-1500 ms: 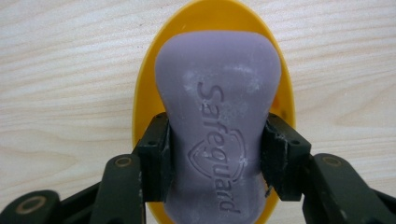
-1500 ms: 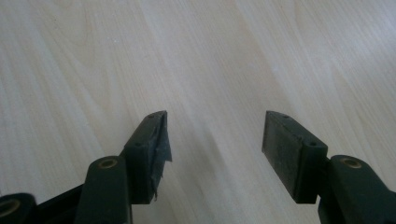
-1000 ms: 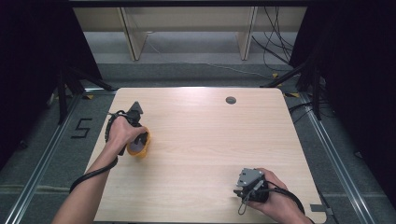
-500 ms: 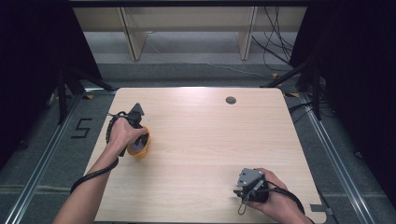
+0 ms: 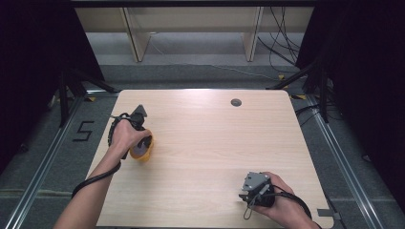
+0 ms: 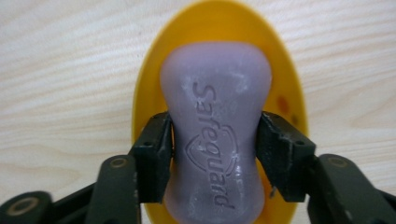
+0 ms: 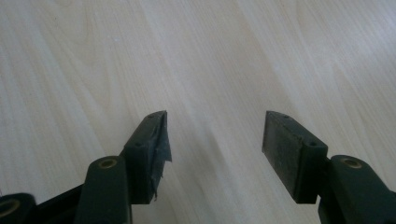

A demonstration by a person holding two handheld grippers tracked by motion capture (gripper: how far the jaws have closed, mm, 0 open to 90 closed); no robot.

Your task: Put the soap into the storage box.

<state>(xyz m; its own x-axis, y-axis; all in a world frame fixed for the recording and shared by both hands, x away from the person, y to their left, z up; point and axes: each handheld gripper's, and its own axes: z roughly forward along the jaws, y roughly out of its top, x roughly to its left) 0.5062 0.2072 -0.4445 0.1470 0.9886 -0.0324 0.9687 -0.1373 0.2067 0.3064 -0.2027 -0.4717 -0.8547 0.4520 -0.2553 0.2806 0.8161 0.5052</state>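
A lilac soap bar (image 6: 215, 135) stamped "Safeguard" lies in an oval yellow dish (image 6: 219, 28) on the wooden table. My left gripper (image 6: 214, 156) has its two black jaws pressed against the bar's narrow waist, one on each side. In the high view the same dish (image 5: 142, 150) sits near the table's left edge, partly covered by the left hand and the left gripper (image 5: 138, 125). My right gripper (image 5: 256, 187) rests near the front right of the table; in the right gripper view the right gripper (image 7: 214, 140) stands open over bare wood.
A small dark round grommet (image 5: 236, 102) sits in the tabletop near its far edge. Cables trail from both grippers along the forearms. A shelf unit (image 5: 191, 28) stands on the floor beyond the table, with metal rails along both sides.
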